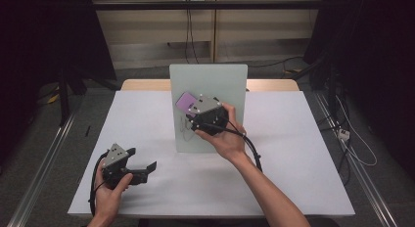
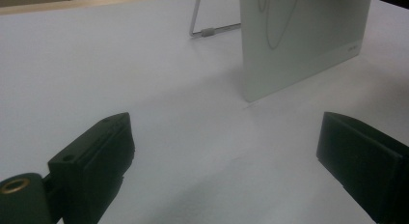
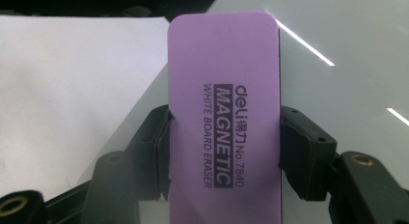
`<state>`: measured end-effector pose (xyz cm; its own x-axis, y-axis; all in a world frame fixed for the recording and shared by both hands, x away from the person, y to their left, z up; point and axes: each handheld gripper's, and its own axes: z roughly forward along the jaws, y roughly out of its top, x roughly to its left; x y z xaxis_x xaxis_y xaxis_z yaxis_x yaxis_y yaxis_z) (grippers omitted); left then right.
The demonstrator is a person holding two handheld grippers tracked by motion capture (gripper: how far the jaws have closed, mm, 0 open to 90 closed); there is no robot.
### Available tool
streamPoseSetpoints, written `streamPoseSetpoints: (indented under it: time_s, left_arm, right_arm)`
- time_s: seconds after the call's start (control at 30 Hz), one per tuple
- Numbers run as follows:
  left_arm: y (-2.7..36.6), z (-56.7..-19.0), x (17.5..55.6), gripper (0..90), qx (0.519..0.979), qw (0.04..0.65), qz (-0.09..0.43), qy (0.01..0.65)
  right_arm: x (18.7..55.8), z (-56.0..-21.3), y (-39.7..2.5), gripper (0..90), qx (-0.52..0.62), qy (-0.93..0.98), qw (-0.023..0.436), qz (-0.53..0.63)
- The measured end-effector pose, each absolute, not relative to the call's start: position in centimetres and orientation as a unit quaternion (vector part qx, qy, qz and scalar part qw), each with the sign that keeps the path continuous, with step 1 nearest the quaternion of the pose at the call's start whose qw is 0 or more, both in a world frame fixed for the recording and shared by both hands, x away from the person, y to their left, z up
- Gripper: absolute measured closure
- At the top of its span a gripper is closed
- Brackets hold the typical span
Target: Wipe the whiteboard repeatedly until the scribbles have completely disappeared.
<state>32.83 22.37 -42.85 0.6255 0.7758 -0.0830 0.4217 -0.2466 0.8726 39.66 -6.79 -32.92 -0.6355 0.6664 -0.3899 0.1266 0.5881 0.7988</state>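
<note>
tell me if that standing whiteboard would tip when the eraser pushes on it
Possibly: the whiteboard stands near upright on a thin wire stand, so hard pushes might slide it. The eraser, clamped in the right tool, looks light.

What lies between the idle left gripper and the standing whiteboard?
Nothing: the left gripper view shows bare white table from the open left gripper to the whiteboard. The high view agrees.

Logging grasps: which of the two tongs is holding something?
The right tongs, shut on the purple whiteboard eraser at the board; the left tongs gape empty.
</note>
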Motion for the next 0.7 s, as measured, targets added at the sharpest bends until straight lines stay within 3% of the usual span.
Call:
streamPoseSetpoints:
  time_s: [0.7]
  left_arm:
    - [22.4, -42.9, 32.8, 5.9, 0.763, 0.476, 0.188, 0.395]
  right_arm:
    - [37.7, -39.3, -3.9, 41.8, 0.193, 0.876, 0.294, 0.330]
